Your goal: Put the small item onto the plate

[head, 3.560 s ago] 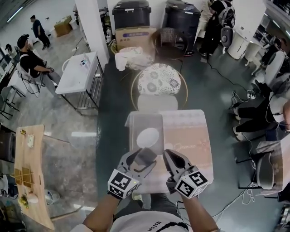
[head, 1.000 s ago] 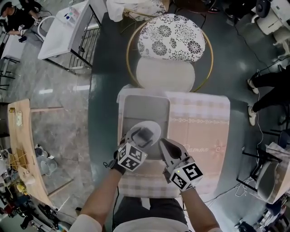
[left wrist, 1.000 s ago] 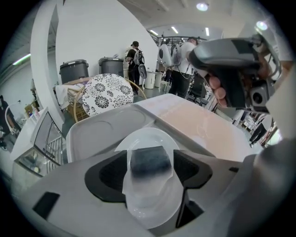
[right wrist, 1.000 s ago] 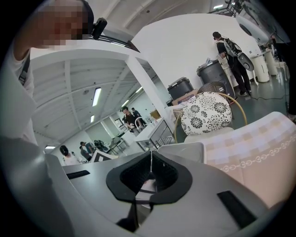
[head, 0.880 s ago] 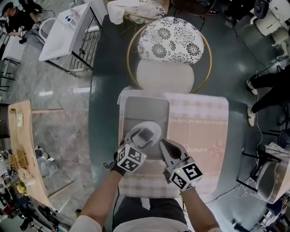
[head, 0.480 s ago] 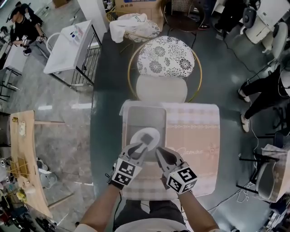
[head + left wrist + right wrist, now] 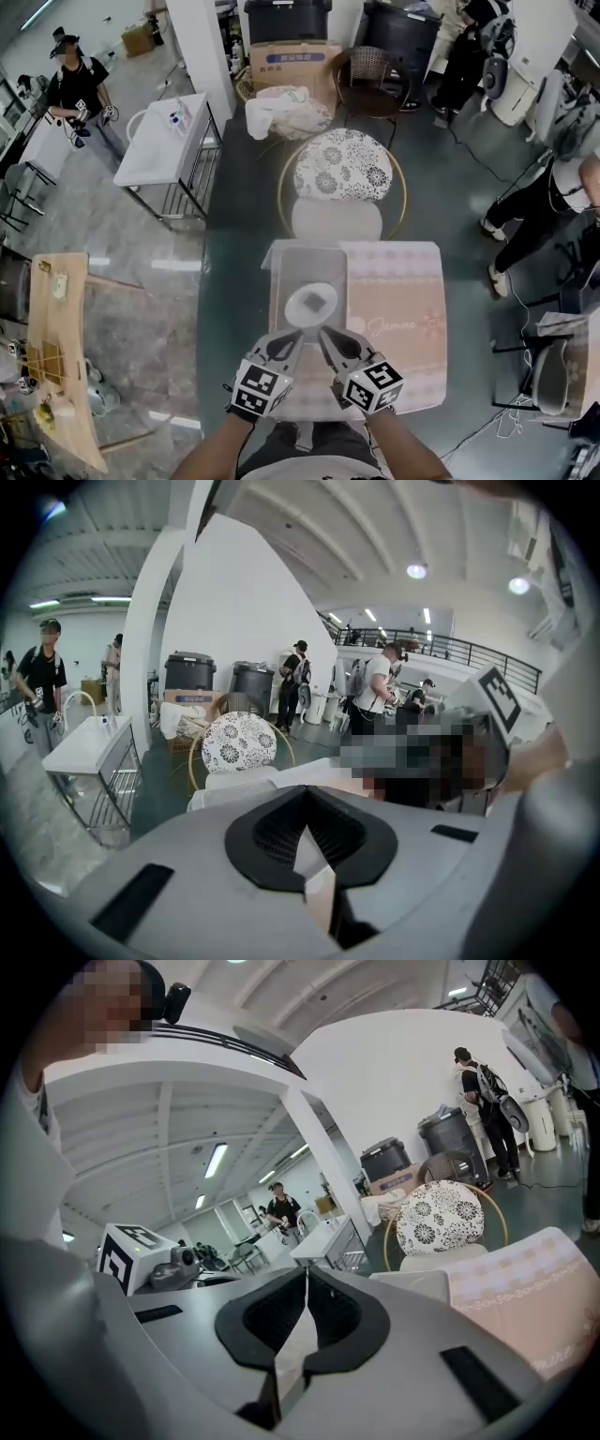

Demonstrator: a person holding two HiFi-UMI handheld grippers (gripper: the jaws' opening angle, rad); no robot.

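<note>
Head view: our left gripper (image 7: 296, 335) and right gripper (image 7: 322, 331), both pressed together empty, hover at the table's (image 7: 405, 323) near edge; small item (image 7: 314, 302) on the plate (image 7: 294, 312); floral chair (image 7: 342, 164) beyond

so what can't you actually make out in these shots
small item: head view, too small to identify, just a grey block on the plate.
plate and item: absent from both gripper views, hidden behind the left gripper and right gripper bodies.
tablecloth lettering: head view, too small to read.
</note>
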